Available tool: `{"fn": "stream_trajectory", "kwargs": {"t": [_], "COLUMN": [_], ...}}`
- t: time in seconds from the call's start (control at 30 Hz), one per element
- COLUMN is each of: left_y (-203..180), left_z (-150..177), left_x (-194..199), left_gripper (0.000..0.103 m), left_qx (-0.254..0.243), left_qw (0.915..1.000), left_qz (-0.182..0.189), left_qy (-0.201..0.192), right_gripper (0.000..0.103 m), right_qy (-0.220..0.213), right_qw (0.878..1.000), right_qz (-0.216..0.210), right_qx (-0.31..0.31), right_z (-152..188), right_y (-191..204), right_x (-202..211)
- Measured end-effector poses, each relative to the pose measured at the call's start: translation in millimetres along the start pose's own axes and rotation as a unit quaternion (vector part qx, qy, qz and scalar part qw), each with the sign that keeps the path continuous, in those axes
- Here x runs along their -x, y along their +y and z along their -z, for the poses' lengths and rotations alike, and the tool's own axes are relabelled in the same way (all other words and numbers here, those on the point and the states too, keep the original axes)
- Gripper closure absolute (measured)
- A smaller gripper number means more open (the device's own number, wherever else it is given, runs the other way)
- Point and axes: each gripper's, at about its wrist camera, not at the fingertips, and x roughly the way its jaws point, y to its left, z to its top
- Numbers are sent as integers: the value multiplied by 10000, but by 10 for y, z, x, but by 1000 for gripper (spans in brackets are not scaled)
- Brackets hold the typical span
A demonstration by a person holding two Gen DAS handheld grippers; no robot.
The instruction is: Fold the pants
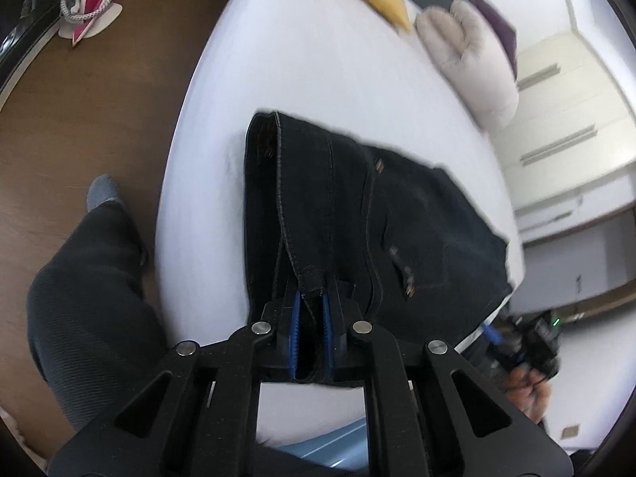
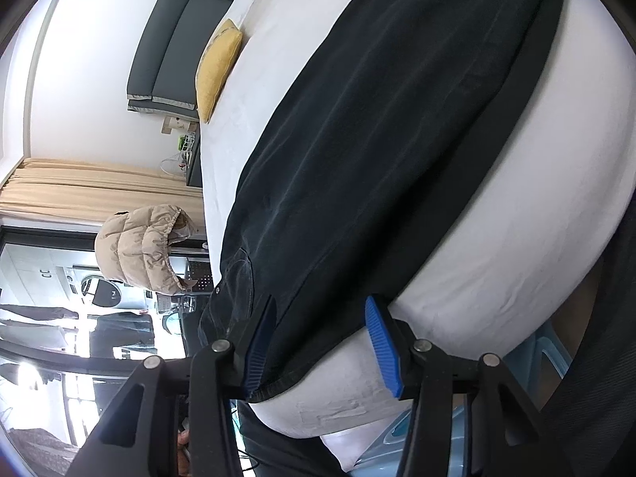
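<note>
Left tongs [image 1: 311, 318] clamp the pants [image 1: 357, 214] waistband to lift a fold over the bed [image 1: 302, 59]; right tongs [image 2: 318, 338] gape apart astride the hem.

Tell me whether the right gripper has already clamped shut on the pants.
No: in the right wrist view the right gripper stands wide open, one blue pad over bare white sheet, clear of the dark pants.
</note>
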Motion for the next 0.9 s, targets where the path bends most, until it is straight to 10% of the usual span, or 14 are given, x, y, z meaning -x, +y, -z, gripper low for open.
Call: {"fn": "stream_trajectory", "kwargs": {"t": [0.9], "left_y": [80], "left_z": [120], "left_x": [-65], "left_gripper": [94], "left_qx": [93], "left_qw": [9998], "left_qz": [-87], "left_qy": [122], "right_gripper": [51], "right_qy": [118], "right_qw": [9989], "right_qz": [-318], "right_qx": [-325], "right_z": [-124], "right_y": [67], "right_x": [-155]}}
